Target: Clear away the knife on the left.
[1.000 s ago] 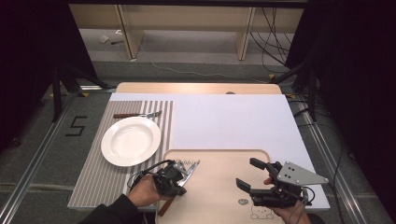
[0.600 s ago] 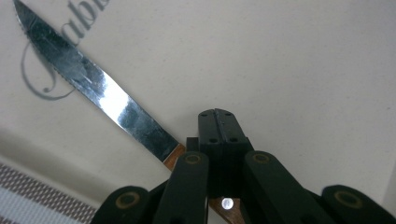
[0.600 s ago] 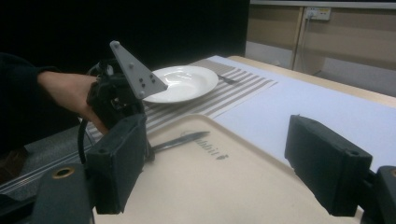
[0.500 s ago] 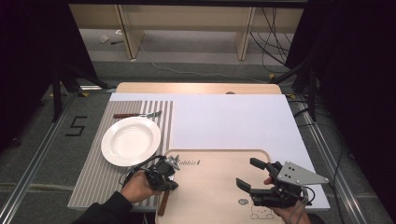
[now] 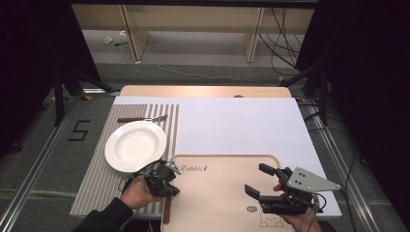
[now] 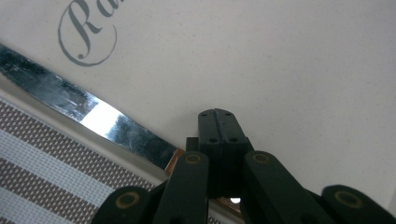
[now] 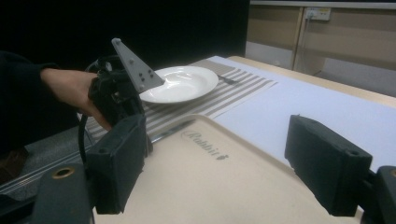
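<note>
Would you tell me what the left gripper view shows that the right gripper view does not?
Left gripper view: the left hand-held gripper seen up close, its jaws pressed shut. Right gripper view: the white plate, the fork, the person's left hand and the open right hand-held gripper. Both: the Rabbit tray, the striped placemat and the knife.

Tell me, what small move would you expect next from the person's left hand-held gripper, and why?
Probably lifting the knife clear of the tray's edge toward the striped mat. The left hand-held gripper looks shut at its handle end, and the blade lies along the tray's rim.
</note>
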Available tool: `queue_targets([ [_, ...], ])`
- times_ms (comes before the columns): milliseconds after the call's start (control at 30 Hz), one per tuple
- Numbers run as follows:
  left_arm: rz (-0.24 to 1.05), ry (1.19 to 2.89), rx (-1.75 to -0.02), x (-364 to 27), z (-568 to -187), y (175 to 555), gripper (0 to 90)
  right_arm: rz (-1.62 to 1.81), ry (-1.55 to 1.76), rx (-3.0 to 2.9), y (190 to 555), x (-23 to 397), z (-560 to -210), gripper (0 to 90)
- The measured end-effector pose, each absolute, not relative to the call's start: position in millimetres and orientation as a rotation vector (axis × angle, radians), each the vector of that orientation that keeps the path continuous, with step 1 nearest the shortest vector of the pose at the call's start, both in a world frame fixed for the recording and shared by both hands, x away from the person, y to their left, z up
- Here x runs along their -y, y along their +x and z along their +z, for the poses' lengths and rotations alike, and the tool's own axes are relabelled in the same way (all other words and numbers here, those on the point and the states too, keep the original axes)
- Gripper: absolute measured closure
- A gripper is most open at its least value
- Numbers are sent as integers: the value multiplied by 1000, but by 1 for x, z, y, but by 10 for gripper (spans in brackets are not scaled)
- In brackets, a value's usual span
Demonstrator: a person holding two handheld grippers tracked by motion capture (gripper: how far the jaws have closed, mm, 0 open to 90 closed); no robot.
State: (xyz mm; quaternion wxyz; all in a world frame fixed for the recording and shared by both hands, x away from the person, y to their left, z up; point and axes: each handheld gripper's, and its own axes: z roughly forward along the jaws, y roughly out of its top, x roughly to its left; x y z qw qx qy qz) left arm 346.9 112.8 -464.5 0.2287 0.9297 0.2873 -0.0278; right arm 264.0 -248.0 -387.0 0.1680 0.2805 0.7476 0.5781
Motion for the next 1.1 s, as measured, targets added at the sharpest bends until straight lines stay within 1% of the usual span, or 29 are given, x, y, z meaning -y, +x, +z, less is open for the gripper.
queue_targets([
  [67, -70, 2554, -780, -113, -464, 346, 884, 1645, 797, -2126, 264, 248, -387, 222],
  [167, -57, 2522, -765, -115, -462, 346, 801, 1644, 798, -2127, 264, 248, -387, 222],
  [233, -27, 2474, -749, -115, -459, 345, 685, 1645, 797, -2125, 264, 248, -387, 222],
  [267, -28, 2444, -761, -116, -458, 344, 603, 1642, 797, -2129, 264, 248, -387, 222],
  [333, -37, 2393, -753, -118, -454, 343, 551, 1642, 798, -2129, 264, 248, -387, 222],
  [467, -16, 2278, -741, -122, -448, 339, 409, 1642, 798, -2128, 264, 248, -387, 222],
  [600, -7, 2197, -710, -127, -443, 336, 336, 1641, 797, -2131, 264, 248, -387, 222],
  [733, 14, 2114, -668, -130, -437, 331, 286, 1641, 797, -2131, 264, 248, -387, 222],
  [967, 47, 1964, -648, -141, -427, 325, 247, 1640, 797, -2130, 264, 248, -387, 222],
  [1100, 70, 1918, -650, -149, -424, 320, 200, 1640, 799, -2129, 264, 248, -387, 222],
])
